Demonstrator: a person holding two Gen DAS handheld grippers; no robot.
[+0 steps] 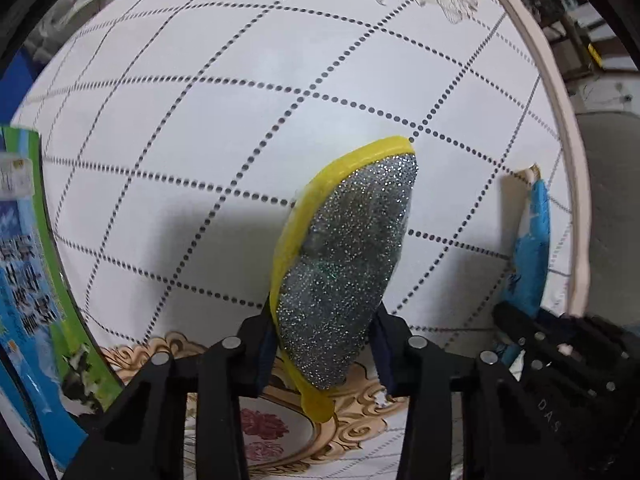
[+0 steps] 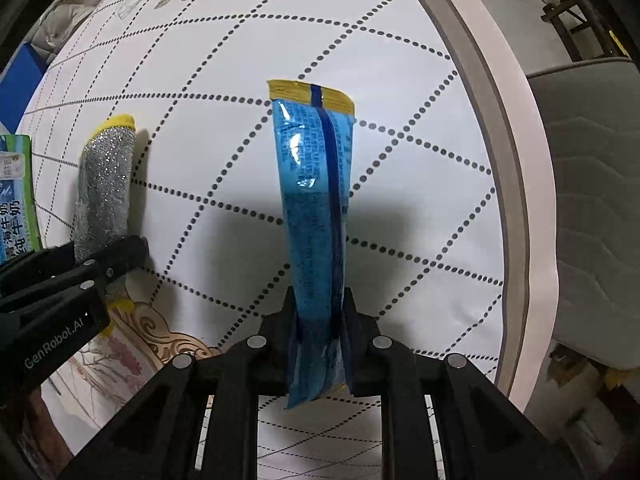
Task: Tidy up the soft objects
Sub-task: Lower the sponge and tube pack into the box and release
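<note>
1. Left gripper (image 1: 324, 344) clamped on silver glittery scouring sponge with yellow foam backing (image 1: 344, 264), raised above white dotted-grid tablecloth (image 1: 200, 120).
2. Right gripper (image 2: 318, 332) pinched shut on long blue foil sachet (image 2: 316, 216), pointing to 12 o'clock.
3. Green-and-blue milk carton (image 2: 18, 196) at 9 o'clock.

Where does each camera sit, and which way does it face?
Left wrist: on the left tongs, facing along them at the glittery sponge they grip above the table.
Right wrist: on the right tongs, facing the gripped blue packet.
Shared: each view catches the other tongs, sponge, packet and table.
</note>
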